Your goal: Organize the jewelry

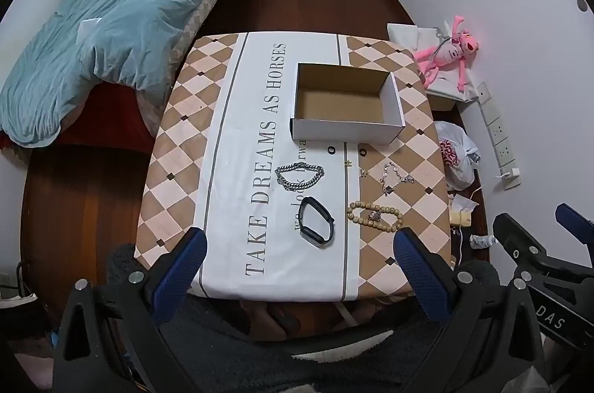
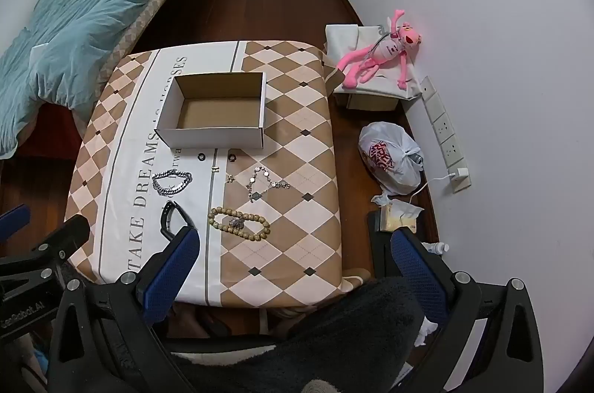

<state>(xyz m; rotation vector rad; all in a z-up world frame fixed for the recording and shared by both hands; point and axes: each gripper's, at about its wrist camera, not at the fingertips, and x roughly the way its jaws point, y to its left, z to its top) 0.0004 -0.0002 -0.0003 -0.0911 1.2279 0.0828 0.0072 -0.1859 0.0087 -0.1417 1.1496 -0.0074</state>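
An empty white cardboard box [image 1: 347, 129] [image 2: 211, 135] stands open at the table's far middle. In front of it lie a silver chain bracelet [image 1: 300, 176] [image 2: 171, 182], a black band [image 1: 316, 221] [image 2: 174, 216], a wooden bead bracelet [image 1: 375, 215] [image 2: 239, 224], a thin silver charm bracelet [image 1: 395, 176] [image 2: 265, 185], two small black rings [image 1: 331, 150] [image 2: 201, 157] and two small earrings [image 1: 348, 163] [image 2: 215, 169]. My left gripper [image 1: 300, 244] and right gripper [image 2: 295, 241] are both open and empty, above the table's near edge.
The table has a checked cloth [image 1: 185, 177] [image 2: 297, 207]. A bed with a blue duvet [image 1: 111, 22] is to the left. On the right are a pink plush toy [image 2: 382, 59], a white plastic bag [image 2: 389, 155] and a wall power strip [image 2: 445, 133].
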